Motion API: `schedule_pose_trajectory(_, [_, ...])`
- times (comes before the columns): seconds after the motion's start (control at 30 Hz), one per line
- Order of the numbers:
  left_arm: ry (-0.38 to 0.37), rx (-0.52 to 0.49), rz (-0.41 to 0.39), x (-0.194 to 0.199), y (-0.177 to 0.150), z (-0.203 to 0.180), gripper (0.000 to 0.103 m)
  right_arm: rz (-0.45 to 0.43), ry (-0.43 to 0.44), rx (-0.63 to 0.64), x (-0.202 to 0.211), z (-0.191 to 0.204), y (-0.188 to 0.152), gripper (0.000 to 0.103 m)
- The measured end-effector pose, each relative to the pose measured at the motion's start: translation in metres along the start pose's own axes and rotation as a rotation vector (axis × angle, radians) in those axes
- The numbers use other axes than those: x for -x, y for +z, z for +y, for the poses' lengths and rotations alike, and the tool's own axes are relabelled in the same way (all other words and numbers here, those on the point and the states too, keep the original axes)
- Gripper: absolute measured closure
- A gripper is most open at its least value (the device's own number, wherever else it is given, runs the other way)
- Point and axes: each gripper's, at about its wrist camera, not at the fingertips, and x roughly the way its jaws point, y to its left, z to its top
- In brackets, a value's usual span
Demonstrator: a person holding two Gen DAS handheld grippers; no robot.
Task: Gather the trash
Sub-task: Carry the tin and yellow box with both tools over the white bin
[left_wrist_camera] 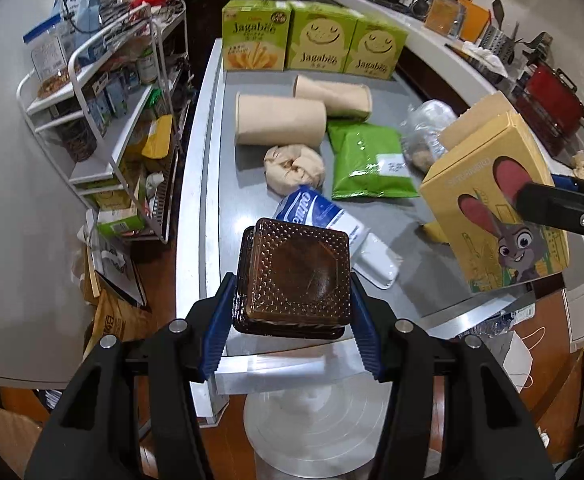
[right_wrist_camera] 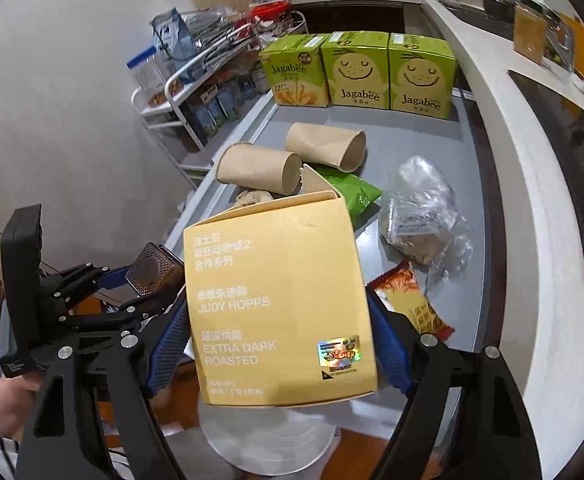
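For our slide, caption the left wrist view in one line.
Left gripper holds a brown plastic tray above the grey table; right gripper lifts a yellow carton.

Brown plastic tray [left_wrist_camera: 297, 276], dotted texture. Yellow box [right_wrist_camera: 280, 304], white lettering, grey rabbit with pink ears. Lime-green snack boxes [left_wrist_camera: 315, 42], smiling faces. Tan paper cups [left_wrist_camera: 280, 120]. Grey worktop [left_wrist_camera: 403, 92]. Blue pads [left_wrist_camera: 365, 336].

Looks like somebody's home kitchen, pretty lived-in

White counter [left_wrist_camera: 423, 36] curving round with a grater [left_wrist_camera: 495, 42] and red pot [left_wrist_camera: 553, 96] on it, a white wire pantry rack [left_wrist_camera: 104, 92] stuffed with snack bags and jars, and three Jagabee boxes [right_wrist_camera: 357, 70] parked on a grey table [right_wrist_camera: 423, 148].
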Motion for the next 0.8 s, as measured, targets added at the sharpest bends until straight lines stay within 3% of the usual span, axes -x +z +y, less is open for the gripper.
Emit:
schedule_pose_trajectory(0.43, [-0.008,-0.029,-0.025,0.042,-0.029,-0.01,0.048,0.03,0.067,-0.038,0.031,0.012,-0.049,0.024])
schedule_pose_trajectory(0.8, [0.023,-0.07,0.079,0.04,-0.088,-0.026,0.048,0.156,0.08,-0.019,0.022,0.024,-0.112,0.024])
